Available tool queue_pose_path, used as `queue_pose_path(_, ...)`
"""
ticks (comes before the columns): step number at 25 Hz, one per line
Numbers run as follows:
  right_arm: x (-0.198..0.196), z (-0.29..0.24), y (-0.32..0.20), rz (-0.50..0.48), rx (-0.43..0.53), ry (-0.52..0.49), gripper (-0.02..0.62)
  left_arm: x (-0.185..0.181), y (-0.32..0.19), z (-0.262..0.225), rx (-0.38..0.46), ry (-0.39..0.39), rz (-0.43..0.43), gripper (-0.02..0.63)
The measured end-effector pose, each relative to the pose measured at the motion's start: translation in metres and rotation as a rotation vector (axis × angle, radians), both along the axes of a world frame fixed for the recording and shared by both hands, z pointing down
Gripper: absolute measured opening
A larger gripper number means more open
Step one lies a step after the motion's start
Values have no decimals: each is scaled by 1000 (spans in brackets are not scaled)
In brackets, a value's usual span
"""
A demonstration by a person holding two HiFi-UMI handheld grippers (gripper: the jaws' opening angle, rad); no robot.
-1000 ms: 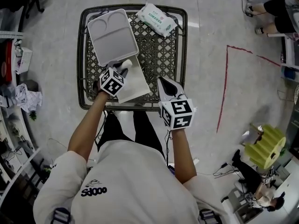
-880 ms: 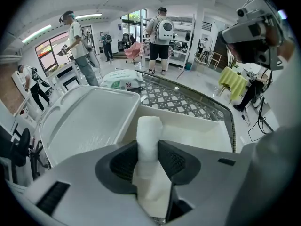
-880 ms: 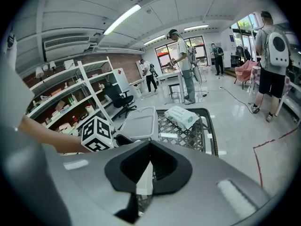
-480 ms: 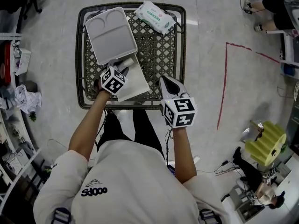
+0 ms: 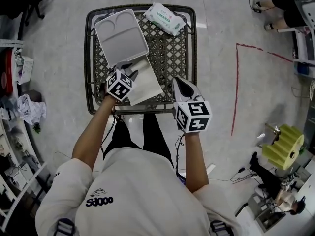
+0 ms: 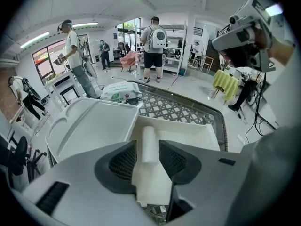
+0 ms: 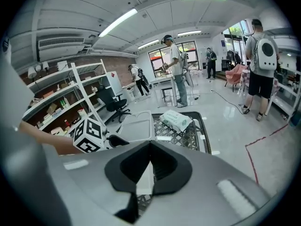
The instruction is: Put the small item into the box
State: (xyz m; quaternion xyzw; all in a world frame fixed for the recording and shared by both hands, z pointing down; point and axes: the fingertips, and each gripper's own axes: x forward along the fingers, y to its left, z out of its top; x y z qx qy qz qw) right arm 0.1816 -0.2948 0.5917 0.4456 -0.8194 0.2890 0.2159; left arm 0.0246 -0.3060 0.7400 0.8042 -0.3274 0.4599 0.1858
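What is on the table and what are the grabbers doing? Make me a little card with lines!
table: dark lattice table
box: white box, open, lid laid back
small item: white roll, lying in the box
left gripper: open; jaws have just been opening; roll between them, not pressed
right gripper: jaws together, beside the box
wipes pack: far end of the table

Small white roll [image 6: 149,144] lying flat inside open white box [image 6: 197,134], seemingly near hinge edge.
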Motion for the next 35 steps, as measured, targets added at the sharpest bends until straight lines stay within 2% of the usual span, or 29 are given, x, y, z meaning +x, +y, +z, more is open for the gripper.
queue_pose_path(15, -4, -62, 35, 109, 120, 26, 11, -20, 15, -84, 137, 166, -32, 51)
queue_pose_path(20, -7, -83, 47, 129, 162, 36, 11, -36, 20, -113, 171, 248, -86, 31)
queue_pose_path(25, -10, -105, 56, 147, 205, 46, 11, -49, 26, -141, 213, 298, -104, 6)
queue_pose_path(35, -26, -140, 75, 160, 278, 64, 11, -72, 38, -192, 308, 368, -92, 6)
